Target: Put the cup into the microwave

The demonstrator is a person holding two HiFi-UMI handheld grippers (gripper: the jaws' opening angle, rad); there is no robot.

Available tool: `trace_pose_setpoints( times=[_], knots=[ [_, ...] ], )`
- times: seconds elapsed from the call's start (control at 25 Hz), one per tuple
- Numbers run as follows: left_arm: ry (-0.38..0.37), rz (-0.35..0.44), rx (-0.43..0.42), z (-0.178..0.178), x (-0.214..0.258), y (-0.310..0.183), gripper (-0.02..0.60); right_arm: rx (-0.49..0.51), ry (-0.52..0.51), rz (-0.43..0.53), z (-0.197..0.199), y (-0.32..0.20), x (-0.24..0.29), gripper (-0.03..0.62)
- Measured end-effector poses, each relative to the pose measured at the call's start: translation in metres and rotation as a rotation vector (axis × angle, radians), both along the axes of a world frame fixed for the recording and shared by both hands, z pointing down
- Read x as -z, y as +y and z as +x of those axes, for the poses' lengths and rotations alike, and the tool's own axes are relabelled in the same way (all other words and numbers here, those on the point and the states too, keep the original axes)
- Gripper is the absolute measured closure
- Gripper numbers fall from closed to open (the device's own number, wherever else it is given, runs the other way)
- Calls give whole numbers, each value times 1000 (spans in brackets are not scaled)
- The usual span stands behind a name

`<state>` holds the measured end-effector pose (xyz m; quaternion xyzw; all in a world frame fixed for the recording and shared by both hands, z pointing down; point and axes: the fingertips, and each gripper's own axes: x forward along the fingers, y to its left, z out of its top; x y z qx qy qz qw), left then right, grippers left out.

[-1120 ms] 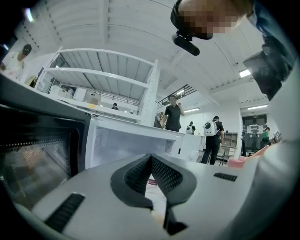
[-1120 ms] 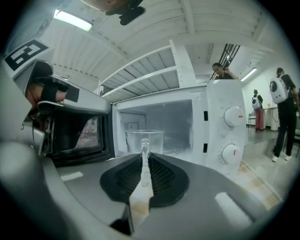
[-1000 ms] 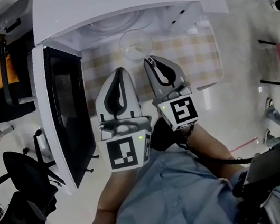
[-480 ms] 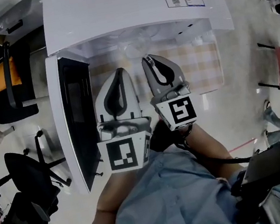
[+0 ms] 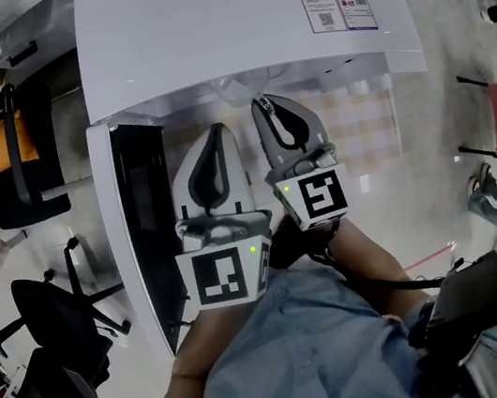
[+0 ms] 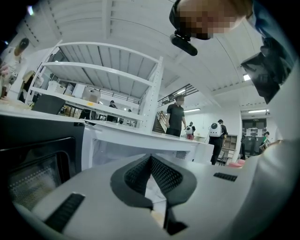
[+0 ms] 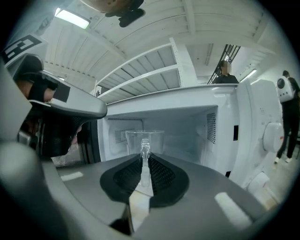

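The white microwave (image 5: 237, 24) fills the top of the head view, its dark-windowed door (image 5: 143, 250) swung open at the left. My right gripper (image 5: 260, 103) reaches under the front edge of its top. In the right gripper view, that gripper (image 7: 144, 157) is shut on the handle of a clear glass cup (image 7: 144, 137), which hangs upright at the mouth of the white cavity (image 7: 183, 126). My left gripper (image 5: 214, 130) is level beside it on the left, near the door. Its jaws (image 6: 151, 158) are shut with nothing between them.
The microwave stands on a checked cloth (image 5: 363, 120). Its control panel with a round knob (image 7: 271, 137) is right of the cavity. Black chairs (image 5: 20, 172) (image 5: 51, 319) stand on the floor at the left. Several people (image 6: 176, 118) stand far off in the room.
Both grippers have moved forward toward the microwave. The cup, seen from above a second ago, is now hidden under the microwave's top in the head view, and less checked cloth shows.
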<state>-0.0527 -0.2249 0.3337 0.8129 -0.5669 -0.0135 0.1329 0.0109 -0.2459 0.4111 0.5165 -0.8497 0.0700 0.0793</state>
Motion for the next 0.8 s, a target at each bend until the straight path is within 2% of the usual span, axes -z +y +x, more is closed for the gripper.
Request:
trace_pose_setpoints(
  times=[0.8],
  knots=[
    [-3, -44, 28, -17, -15, -12, 575, -33, -2, -7, -6, -41, -23, 566]
  ],
)
